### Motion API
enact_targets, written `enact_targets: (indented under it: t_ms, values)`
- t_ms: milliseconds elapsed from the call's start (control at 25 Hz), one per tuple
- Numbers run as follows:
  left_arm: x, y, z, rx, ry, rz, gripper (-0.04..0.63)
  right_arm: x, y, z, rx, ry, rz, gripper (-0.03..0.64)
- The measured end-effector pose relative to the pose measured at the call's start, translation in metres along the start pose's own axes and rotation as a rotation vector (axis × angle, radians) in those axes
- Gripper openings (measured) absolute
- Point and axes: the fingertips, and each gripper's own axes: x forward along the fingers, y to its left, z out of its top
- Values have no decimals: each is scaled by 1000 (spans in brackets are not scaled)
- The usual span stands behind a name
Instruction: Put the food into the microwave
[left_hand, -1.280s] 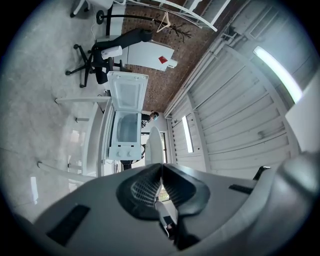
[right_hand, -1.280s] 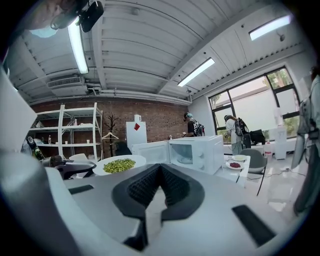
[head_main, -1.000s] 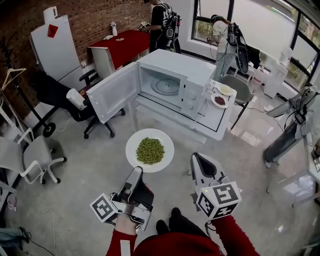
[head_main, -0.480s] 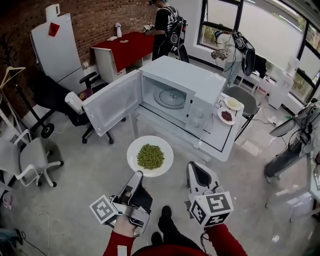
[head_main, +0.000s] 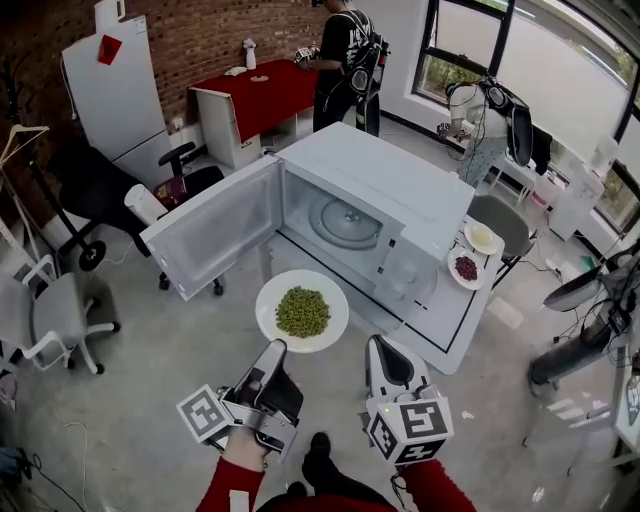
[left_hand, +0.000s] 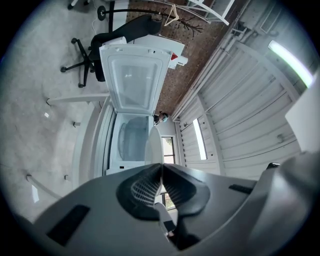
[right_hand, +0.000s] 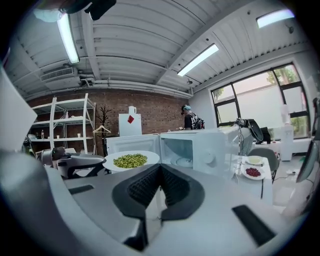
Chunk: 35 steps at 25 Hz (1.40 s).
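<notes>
Left claw (head_main: 273, 348) clamps the near rim of the plate (head_main: 268, 298), with the peas (head_main: 302, 311) just beyond its tips and the open microwave (head_main: 350, 215) farther ahead. Right claw (head_main: 377, 345), pressed together and seemingly empty, sits beside the plate.

The open microwave (head_main: 400, 200) and its table (head_main: 455, 335) are now much nearer ahead of both grippers than a second ago, bringing the plate of green peas (head_main: 302, 311) in the left gripper (head_main: 272, 348) just before the cavity, with the right gripper (head_main: 383, 348) slightly closer beside it.
</notes>
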Motion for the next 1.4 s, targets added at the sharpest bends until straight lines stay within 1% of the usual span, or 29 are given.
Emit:
enact_targets:
  t_ms: [200, 360, 480, 640, 800, 880, 1000, 1160, 1400]
  values:
    - [38, 4, 10, 8, -9, 7, 21, 30, -15, 6, 23, 16, 14, 14]
    - [64, 13, 18, 18, -5, 3, 21, 49, -22, 7, 4, 23, 28, 14]
    - [80, 21, 21, 12, 12, -3, 21, 59, -24, 5, 8, 30, 39, 14]
    - [93, 33, 26, -12, 35, 5, 21, 71, -22, -4, 23, 53, 25, 14]
    - [104, 53, 54, -10, 51, 11, 21, 98, -11, -10, 13, 53, 5, 15]
    - [114, 62, 70, -32, 44, 8, 21, 116, -8, -10, -3, 75, -7, 14]
    - [126, 84, 82, -69, 42, -3, 21, 140, -9, -16, -41, 97, -20, 15]
    - [134, 107, 86, -90, 56, -17, 21, 160, -10, -26, -68, 91, -32, 14]
    - [140, 118, 91, -108, 61, -40, 21, 165, -10, -34, -79, 91, -56, 14]
